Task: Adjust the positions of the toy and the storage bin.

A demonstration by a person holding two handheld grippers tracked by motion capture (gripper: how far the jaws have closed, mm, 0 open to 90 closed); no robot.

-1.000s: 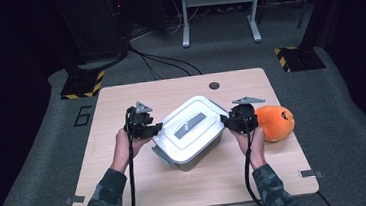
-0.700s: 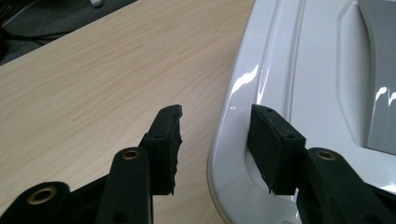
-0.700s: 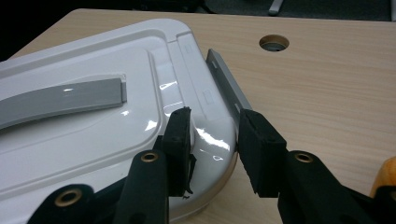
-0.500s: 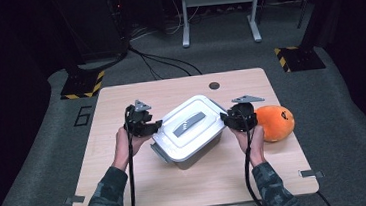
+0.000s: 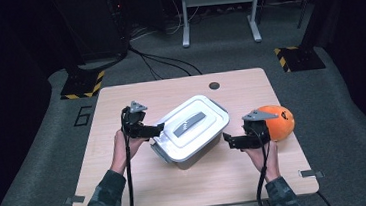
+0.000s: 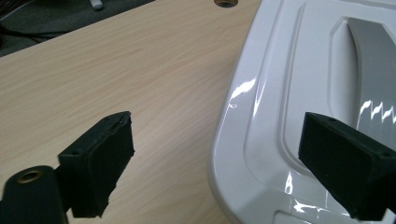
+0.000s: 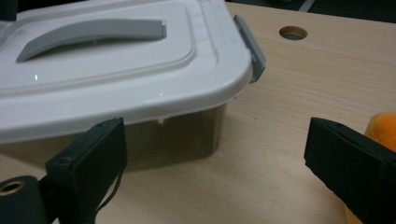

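Right gripper point(image 5: 228, 140): jaws wide, just opened, nothing between them, a little way off the box's right end.
Left gripper point(image 5: 159, 129): jaws wide, just opened, over the lid's edge, not pinching it.
Box point(image 5: 189, 132): middle of the table point(image 5: 128, 188), turned at a slant; white lid shut, grey handle, grey clips, see-through sides.
Orange ball point(image 5: 275, 121): right behind the right gripper.
Hole point(image 5: 214, 85): far side of the table.

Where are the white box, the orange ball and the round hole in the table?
white box point(image 5: 189, 127), high view, on its lid.
orange ball point(image 5: 279, 121), high view, on its top.
round hole point(image 7: 293, 32), right gripper view, at its middle.
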